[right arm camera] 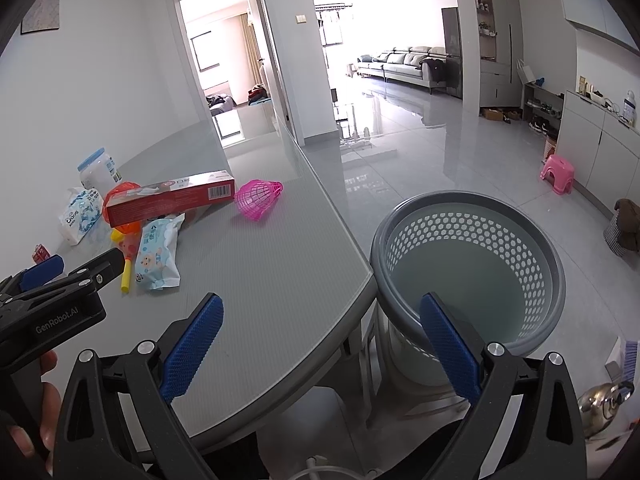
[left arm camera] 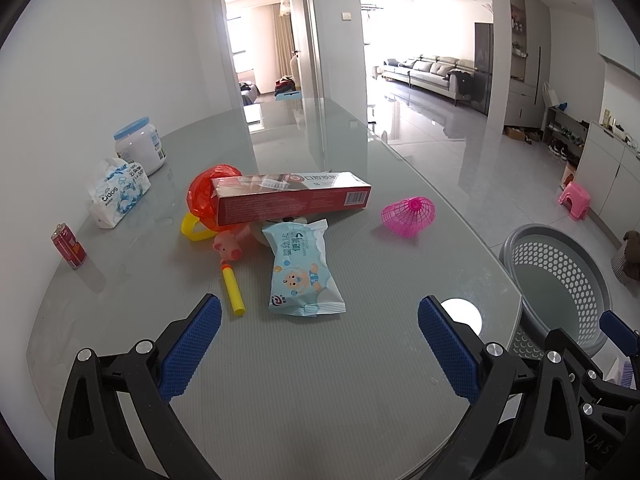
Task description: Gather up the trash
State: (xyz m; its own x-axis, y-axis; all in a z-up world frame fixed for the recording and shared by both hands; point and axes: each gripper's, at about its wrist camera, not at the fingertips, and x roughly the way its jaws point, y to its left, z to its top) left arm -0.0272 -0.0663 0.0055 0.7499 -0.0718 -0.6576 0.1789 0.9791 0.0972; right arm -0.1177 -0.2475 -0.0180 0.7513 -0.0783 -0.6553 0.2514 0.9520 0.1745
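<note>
Far ahead of my right claw (right arm camera: pixel 320 299), a grey sofa (right arm camera: pixel 404 62) stands across the glossy floor. Ahead and to the claw's right, a pink stool (right arm camera: pixel 557 173) sits by the white cabinets (right arm camera: pixel 592 148). Close on its right, low down, is a metal kettle (right arm camera: pixel 604 402). Ahead-left, an open doorway (right arm camera: pixel 228 64) shows a bedroom.

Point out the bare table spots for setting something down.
Bare: the near stretch between the left gripper and the wet-wipes pack, and the far end beyond the toothpaste box. Crowded: the pile around that box, leftward to the red can.
</note>
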